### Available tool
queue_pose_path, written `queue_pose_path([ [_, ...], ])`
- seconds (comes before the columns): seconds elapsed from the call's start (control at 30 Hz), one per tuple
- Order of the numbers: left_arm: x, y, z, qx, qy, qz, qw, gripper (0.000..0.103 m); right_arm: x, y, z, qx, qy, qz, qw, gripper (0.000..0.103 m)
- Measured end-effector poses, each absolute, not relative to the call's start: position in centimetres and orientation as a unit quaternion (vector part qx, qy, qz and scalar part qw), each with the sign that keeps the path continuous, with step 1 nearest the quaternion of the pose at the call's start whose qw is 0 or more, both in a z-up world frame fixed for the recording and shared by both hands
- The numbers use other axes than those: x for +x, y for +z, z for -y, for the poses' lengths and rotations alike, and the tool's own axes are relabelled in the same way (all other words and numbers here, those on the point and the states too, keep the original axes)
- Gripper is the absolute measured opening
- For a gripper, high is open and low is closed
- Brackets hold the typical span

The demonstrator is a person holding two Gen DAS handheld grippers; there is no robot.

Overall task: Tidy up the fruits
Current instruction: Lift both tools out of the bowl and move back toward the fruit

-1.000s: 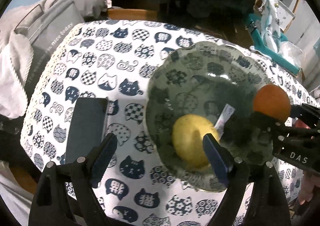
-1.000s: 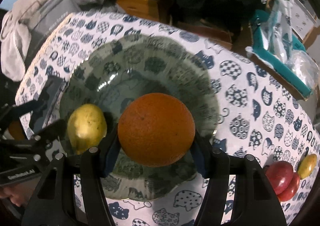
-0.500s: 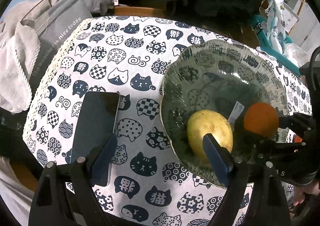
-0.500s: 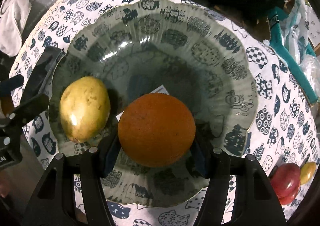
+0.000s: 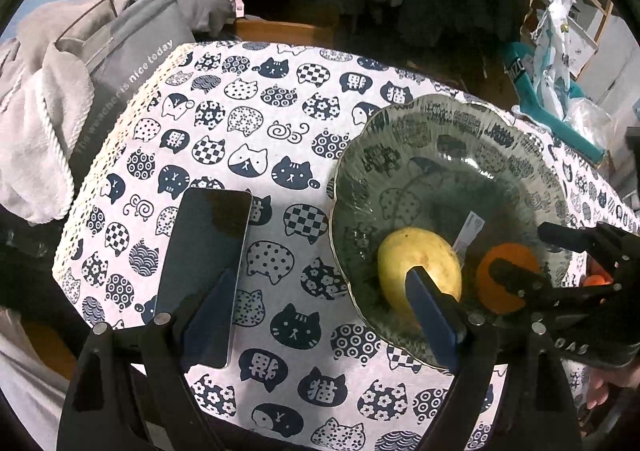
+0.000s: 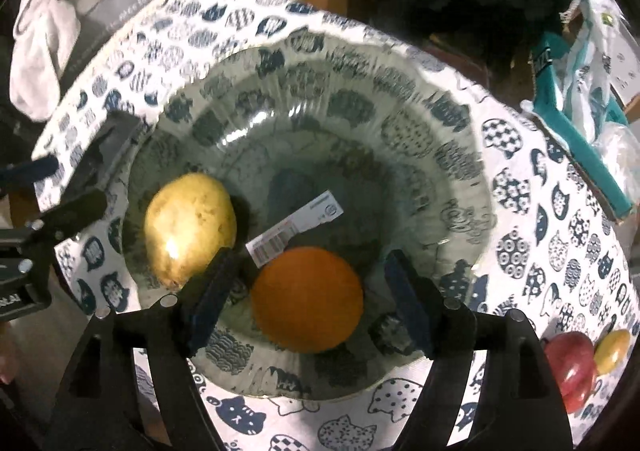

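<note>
A patterned glass bowl (image 6: 320,39) (image 5: 440,111) stands on the cat-print tablecloth. A yellow fruit (image 6: 188,231) (image 5: 416,255) lies at its left side, and an orange (image 6: 308,299) (image 5: 512,253) rests on the bowl floor beside it. My right gripper (image 6: 310,297) straddles the orange from above with its jaws opening. A gap shows between each pad and the peel. My left gripper (image 5: 320,311) hangs open over the cloth left of the bowl. Its right finger (image 5: 432,315) overlaps the bowl's near rim in front of the yellow fruit, and nothing is between its jaws.
A white barcode label (image 6: 296,227) lies in the bowl. A dark phone (image 5: 204,251) lies flat on the cloth under my left finger. A red apple (image 6: 568,363) and a small yellow fruit (image 6: 612,351) sit at the right. A grey bag (image 5: 120,63) stands past the table's left edge.
My right gripper came down into the bowl with the orange and its jaws parted, leaving the orange on the bowl floor. The left gripper stayed open.
</note>
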State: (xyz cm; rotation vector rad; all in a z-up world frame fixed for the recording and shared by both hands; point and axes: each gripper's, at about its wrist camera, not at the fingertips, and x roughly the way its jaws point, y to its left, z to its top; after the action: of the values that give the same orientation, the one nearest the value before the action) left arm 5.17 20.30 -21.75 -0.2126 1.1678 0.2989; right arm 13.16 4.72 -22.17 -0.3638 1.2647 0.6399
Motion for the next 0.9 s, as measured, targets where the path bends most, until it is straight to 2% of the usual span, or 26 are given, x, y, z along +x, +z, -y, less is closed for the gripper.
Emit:
queue_pose_path([
  [0.9,4.7,-11.1,-11.8,-0.079,0.055,-0.449,0.888,0.089,10.8,-6.8,7.9,-0.099,0.213,-0.426,0.873,0.077],
])
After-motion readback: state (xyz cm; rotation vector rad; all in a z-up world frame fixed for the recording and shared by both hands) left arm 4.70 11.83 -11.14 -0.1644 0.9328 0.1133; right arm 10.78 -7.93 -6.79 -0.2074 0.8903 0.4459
